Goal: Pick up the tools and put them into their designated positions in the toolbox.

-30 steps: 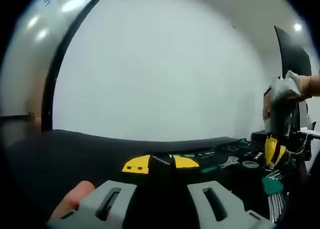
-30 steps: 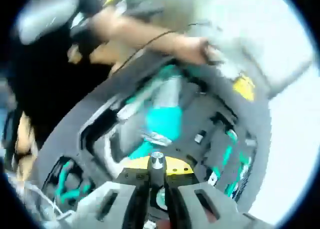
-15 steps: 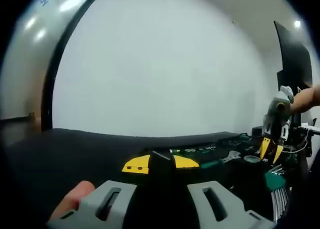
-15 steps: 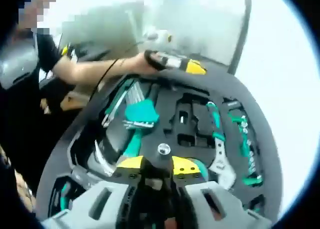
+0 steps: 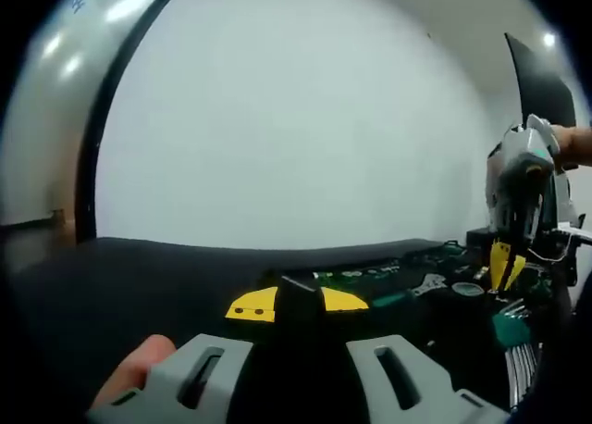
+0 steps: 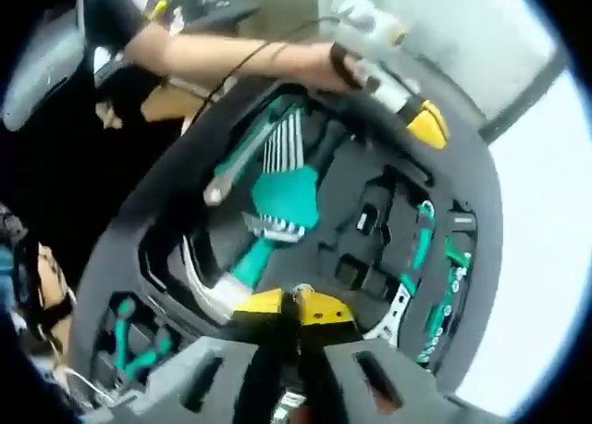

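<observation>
in the right gripper view, the right gripper (image 6: 298, 305) rises from six o'clock with its yellow-tipped jaws drawn together; a slim metal piece seems to be pinched between them, but what it is cannot be told. just beyond the tips lies the toolbox (image 6: 120, 248), a dark foam tray with cut-out pockets. a hammer (image 6: 242, 267) with a teal handle is seated toward nine o'clock of the tips, a teal holder of hex keys (image 6: 282, 179) lies past it toward eleven o'clock, and an adjustable wrench (image 6: 400, 299) with teal-handled bits beside it lies toward two o'clock. several empty pockets (image 6: 365, 234) are seen at the centre of the tray. at the far rim, toward one o'clock, the left gripper (image 6: 421, 123) is rested, held by a person's hand (image 6: 338, 63).

in the left gripper view, the left gripper (image 5: 296, 305) is seen with its yellow tips together on a dark block, so it is judged clenched, though on what cannot be told. the right gripper (image 5: 507, 267) hangs over the tray at three o'clock.

the step in hand is judged to be the placing of a small tool. a matching empty pocket has next to be lined up under the right gripper before lowering and release.
</observation>
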`<act>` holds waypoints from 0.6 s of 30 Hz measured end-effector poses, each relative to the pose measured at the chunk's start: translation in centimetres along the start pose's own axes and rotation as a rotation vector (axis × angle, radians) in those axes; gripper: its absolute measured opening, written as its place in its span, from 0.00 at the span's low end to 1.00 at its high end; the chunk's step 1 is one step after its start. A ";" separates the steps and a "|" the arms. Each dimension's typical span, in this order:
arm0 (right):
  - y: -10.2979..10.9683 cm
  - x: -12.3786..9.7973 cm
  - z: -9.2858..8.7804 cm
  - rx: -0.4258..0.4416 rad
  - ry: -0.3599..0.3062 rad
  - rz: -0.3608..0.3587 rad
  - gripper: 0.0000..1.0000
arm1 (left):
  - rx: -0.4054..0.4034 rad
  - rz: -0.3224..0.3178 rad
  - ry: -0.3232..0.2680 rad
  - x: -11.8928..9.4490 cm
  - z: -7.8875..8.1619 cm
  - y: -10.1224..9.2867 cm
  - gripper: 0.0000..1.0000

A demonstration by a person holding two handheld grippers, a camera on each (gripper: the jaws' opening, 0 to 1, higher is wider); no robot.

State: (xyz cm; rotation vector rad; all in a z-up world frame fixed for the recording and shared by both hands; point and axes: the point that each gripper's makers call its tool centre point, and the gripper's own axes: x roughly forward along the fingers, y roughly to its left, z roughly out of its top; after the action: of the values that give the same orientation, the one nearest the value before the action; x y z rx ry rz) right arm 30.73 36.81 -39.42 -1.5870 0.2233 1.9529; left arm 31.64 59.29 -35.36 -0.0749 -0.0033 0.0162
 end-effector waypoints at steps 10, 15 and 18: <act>-7.8 -2.6 -0.7 0.088 -0.031 -0.045 0.00 | -0.001 -0.005 -0.017 -0.1 0.5 -0.3 0.13; -13.4 -1.2 -3.6 0.157 0.016 -0.086 0.00 | -0.009 -0.001 -0.022 -0.1 0.5 -0.1 0.13; -14.6 0.2 -4.3 0.168 0.037 -0.081 0.00 | -0.005 -0.003 -0.019 -0.1 0.5 -0.2 0.13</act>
State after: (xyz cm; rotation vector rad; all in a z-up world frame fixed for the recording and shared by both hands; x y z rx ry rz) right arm 42.31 46.54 -37.28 -1.5007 0.3250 1.7949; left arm 31.58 59.13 -34.87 -0.0793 -0.0220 0.0142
